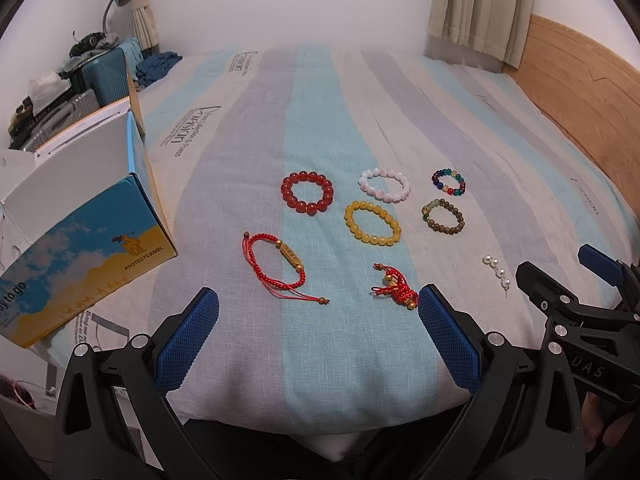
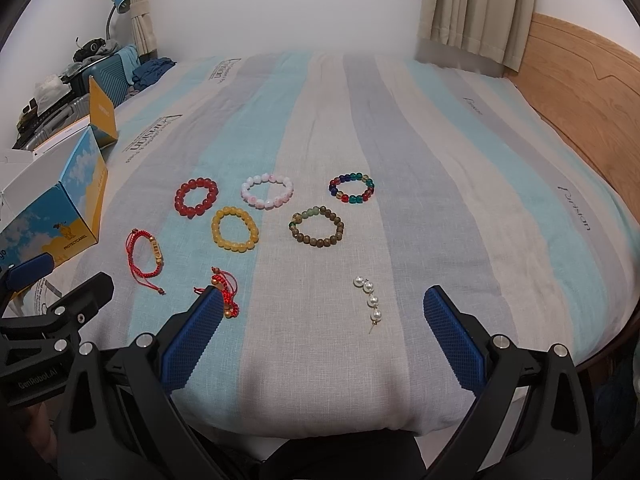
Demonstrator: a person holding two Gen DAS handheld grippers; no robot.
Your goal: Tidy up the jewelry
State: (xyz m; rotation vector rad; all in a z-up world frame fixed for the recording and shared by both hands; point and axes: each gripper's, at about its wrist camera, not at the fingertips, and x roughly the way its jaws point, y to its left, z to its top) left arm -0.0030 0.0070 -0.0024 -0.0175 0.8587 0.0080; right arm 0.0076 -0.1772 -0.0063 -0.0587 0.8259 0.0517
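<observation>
- Left wrist view: the left gripper (image 1: 318, 320) hangs over the near edge of the striped bedspread (image 1: 460, 120) with its blue pads spread wide and nothing between them.
- A red bead bracelet (image 1: 307, 193), a pink-white bead bracelet (image 1: 385, 185) and a multicolour bead bracelet (image 1: 448, 182) lie in a far row, well apart from each other.
- A yellow bead bracelet (image 1: 372, 222) and a brown bead bracelet (image 1: 443, 219) lie just nearer.
- A red cord bracelet (image 1: 276, 266) lies left of the gripper's line; a bunched red cord charm (image 1: 396, 287) sits just beside the right pad; a pearl pin (image 1: 496, 272) lies further right.
- An open blue-and-yellow box (image 1: 92, 248) stands on the bed at left.
- The right gripper (image 1: 560, 280) shows at the right edge, its jaws apart.
- Right wrist view: the right gripper (image 2: 324, 312) is also wide open and empty, with the pearl pin (image 2: 370, 300) lying between its pads on the cloth.
- The red cord charm (image 2: 226, 290) touches the left pad's tip in this view; whether in real contact I cannot tell.
- The five bead bracelets lie beyond, the box (image 2: 68, 220) at far left.
</observation>
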